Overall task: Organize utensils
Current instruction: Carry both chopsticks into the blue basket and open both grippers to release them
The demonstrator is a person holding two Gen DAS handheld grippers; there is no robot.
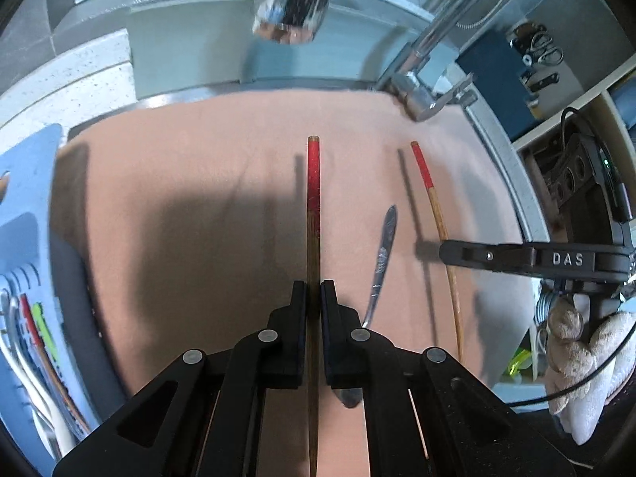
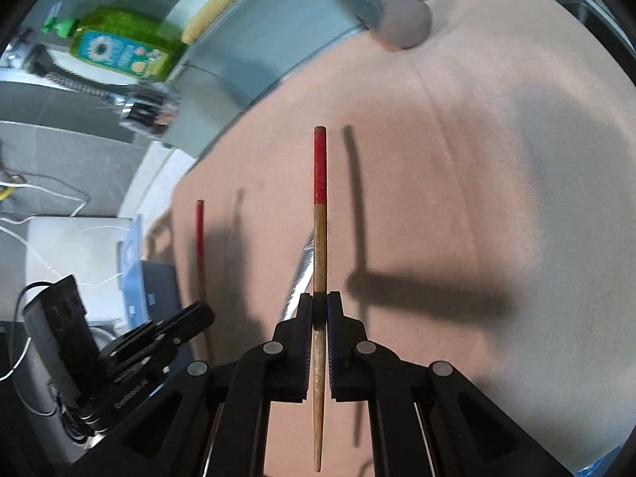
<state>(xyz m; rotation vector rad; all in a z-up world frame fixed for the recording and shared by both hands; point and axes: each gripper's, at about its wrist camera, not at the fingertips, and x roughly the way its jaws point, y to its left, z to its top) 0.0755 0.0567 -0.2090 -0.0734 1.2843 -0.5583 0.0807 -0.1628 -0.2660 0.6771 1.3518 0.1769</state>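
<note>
Each gripper holds one wooden chopstick with a red end, lifted above a pink mat [image 1: 179, 206]. My left gripper [image 1: 314, 290] is shut on one chopstick [image 1: 313, 198], which points straight ahead in the left wrist view. The right gripper [image 2: 319, 302] is shut on the other chopstick [image 2: 320, 206]. From the left wrist view, the right gripper [image 1: 449, 253] and its chopstick [image 1: 427, 183] appear on the right. From the right wrist view, the left gripper [image 2: 200, 314] and its chopstick [image 2: 199, 230] appear on the left. A metal spoon [image 1: 383, 254] lies on the mat between them.
A chrome faucet head [image 1: 292, 8] hangs over the far edge of the mat. A green soap bottle [image 2: 123, 45] and a yellow sponge [image 2: 216, 8] stand on the ledge. A blue utensil tray [image 1: 28, 278] with several utensils sits left of the mat.
</note>
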